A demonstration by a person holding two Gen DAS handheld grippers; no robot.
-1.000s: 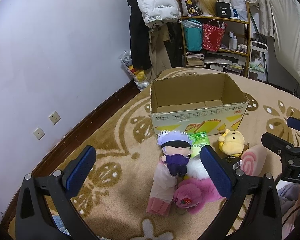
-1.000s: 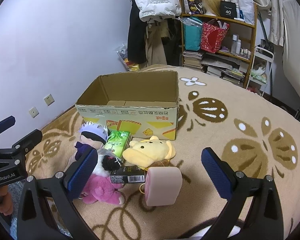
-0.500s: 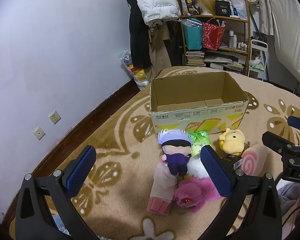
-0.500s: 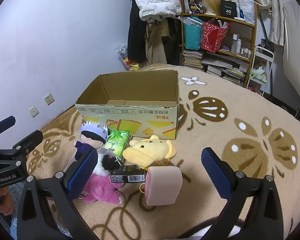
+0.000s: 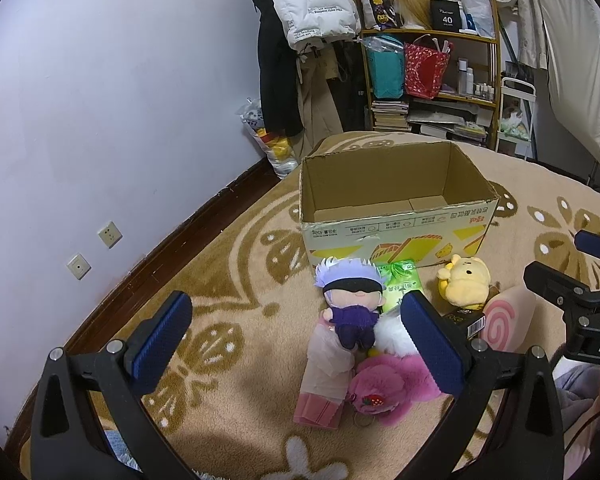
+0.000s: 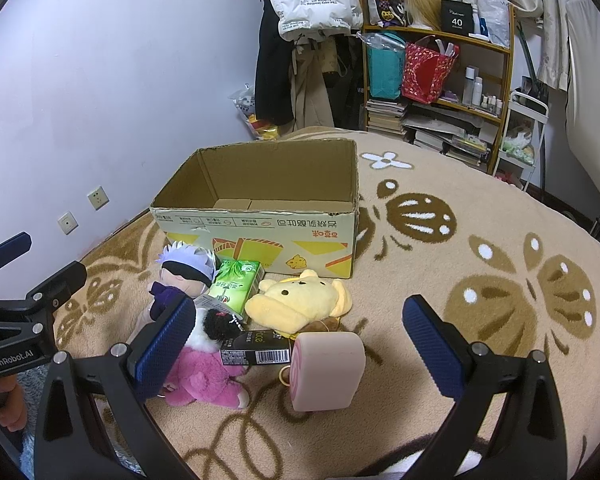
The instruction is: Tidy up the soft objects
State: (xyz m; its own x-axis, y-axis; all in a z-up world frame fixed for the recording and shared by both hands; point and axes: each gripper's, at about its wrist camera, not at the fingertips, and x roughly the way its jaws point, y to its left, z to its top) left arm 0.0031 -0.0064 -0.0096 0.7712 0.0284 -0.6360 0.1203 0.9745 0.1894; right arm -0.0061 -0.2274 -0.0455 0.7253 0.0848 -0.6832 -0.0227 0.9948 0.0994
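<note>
An open cardboard box (image 5: 396,236) (image 6: 260,232) stands on the patterned rug, with nothing inside that I can see. In front of it lies a heap: a white-haired doll (image 5: 350,300) (image 6: 184,270), a green tissue pack (image 5: 400,286) (image 6: 234,284), a yellow bear plush (image 5: 464,284) (image 6: 300,300), a pink plush (image 5: 392,380) (image 6: 204,376), a pink swirl roll cushion (image 5: 504,320) (image 6: 326,372) and a black carton (image 6: 256,352). My left gripper (image 5: 296,348) hovers open above the doll's left side. My right gripper (image 6: 296,352) is open above the roll cushion.
A shelf (image 6: 440,80) with bags, books and bottles stands at the back, with coats (image 5: 296,48) hanging beside it. The wall (image 5: 100,120) with sockets runs along the left. Bare rug (image 6: 480,260) stretches to the right of the box.
Both views have barely shifted; the grippers stay open and the toys lie where they were.
</note>
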